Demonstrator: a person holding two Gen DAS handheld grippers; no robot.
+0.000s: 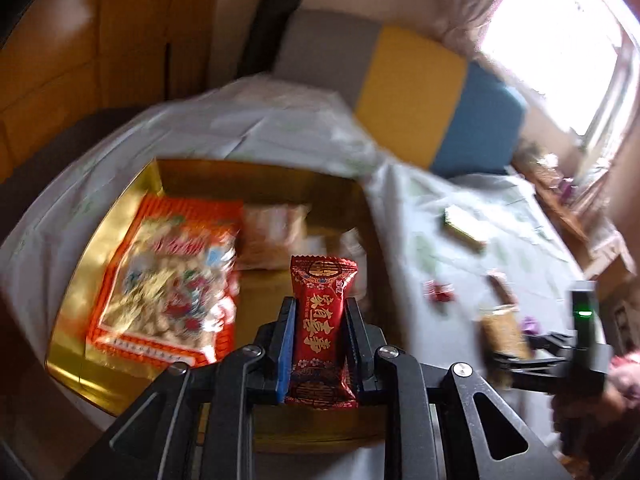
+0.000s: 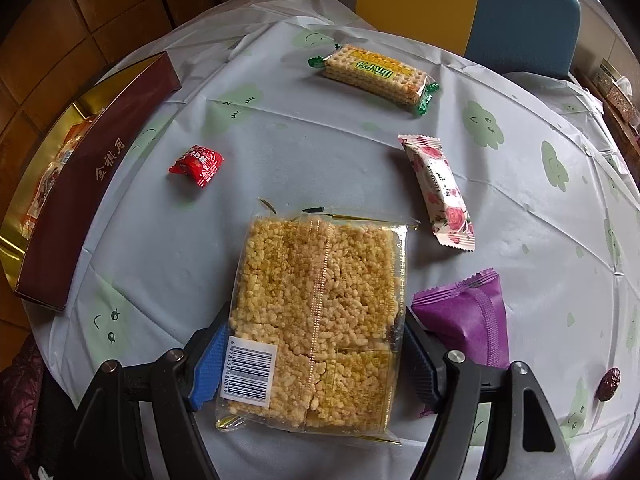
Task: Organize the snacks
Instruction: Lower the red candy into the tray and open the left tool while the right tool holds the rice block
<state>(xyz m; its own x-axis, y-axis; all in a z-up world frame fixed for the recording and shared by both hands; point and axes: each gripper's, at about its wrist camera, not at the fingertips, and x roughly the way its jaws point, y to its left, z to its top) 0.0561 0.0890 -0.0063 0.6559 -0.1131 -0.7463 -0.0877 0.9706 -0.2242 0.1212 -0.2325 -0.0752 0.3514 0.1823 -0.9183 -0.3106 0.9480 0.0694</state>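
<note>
My left gripper (image 1: 320, 312) is shut on a red snack packet (image 1: 320, 320) with gold characters and holds it above the gold-lined gift box (image 1: 80, 320). In the box lie an orange bag of nuts (image 1: 168, 280) and a pale wrapped pastry (image 1: 272, 236). My right gripper (image 2: 316, 344) is shut on a clear pack of puffed rice cake (image 2: 320, 312) on the table. The right gripper (image 1: 516, 344) with its rice cake also shows at the right of the left wrist view.
On the white cloth (image 2: 280, 140) lie a small red candy (image 2: 196, 165), a cracker pack (image 2: 376, 76), a rose-print packet (image 2: 438, 190), a purple packet (image 2: 468, 316) and a red date (image 2: 609, 383). The box's maroon wall (image 2: 80, 184) stands left. Cushioned chairs (image 2: 520, 12) stand behind.
</note>
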